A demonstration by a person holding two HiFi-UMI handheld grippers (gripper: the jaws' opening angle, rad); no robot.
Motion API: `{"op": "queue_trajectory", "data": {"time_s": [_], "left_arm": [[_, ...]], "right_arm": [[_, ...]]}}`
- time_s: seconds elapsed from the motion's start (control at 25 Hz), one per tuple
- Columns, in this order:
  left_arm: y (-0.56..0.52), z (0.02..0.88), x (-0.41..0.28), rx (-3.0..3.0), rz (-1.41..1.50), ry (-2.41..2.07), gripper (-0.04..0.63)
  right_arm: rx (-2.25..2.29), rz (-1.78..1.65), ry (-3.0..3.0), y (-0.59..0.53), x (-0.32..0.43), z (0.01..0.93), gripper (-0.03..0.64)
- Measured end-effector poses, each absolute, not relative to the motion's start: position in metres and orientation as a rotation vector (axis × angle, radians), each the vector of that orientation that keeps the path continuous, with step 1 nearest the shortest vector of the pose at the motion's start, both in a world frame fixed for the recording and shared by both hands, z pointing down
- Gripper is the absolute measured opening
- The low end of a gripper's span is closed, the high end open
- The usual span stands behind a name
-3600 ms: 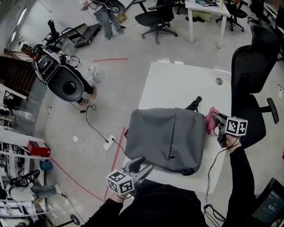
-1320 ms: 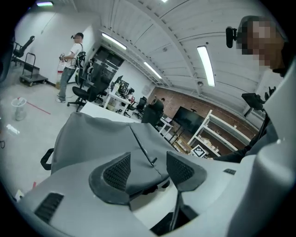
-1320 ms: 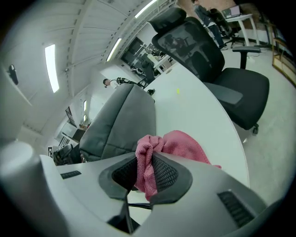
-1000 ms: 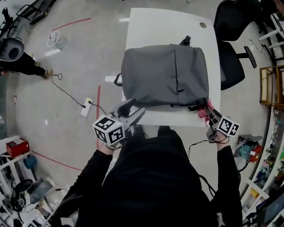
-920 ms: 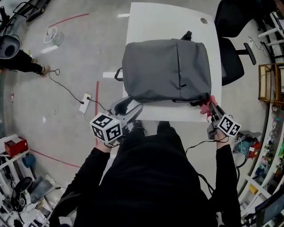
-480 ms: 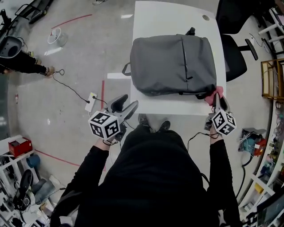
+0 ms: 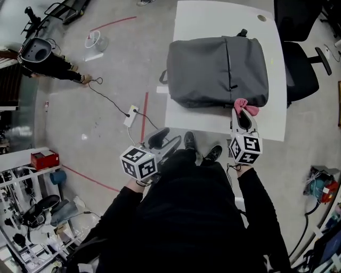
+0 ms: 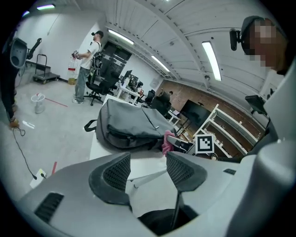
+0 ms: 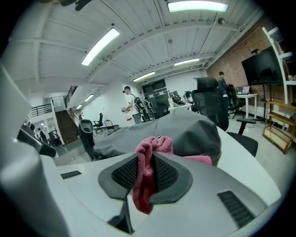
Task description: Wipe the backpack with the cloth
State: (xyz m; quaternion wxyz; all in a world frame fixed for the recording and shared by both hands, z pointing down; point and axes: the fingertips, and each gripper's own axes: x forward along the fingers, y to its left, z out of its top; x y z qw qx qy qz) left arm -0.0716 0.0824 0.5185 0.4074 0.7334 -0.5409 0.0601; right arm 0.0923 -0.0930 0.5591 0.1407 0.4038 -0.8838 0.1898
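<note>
since my right tongs pinch the limp pink cloth by a fold just beside the soft backpack on the counter, i judge my empty, parted left tongs should steady it.

Backpack: grey woven fabric, matt, smooth weave. Cloth: pink-red, soft, nubby terry-like pile. Counter: white, smooth, slight sheen. Left gripper fingers: light grey matt plastic shells, dark pads with a fine gridded, rubbery-looking texture. Right gripper fingers: same plastic and pads. Floor: grey, smooth, faintly glossy, concrete-like.
</note>
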Motion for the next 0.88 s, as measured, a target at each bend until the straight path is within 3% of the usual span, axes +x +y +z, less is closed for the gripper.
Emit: {"op": "queue_trajectory", "data": {"time_s": [0.68,0.88], "left_arm": [[0.117,0.516,-0.148,1.855,0.081,-1.346,0.258],[0.099,0.527,-0.170,1.878,0.086,-1.252,0.258]], "right_arm": [[0.653,0.528,-2.615,-0.009,-0.124,0.569,0.075],[0.576,0.428,-2.616,0.003,-0.146,0.568,0.075]]}}
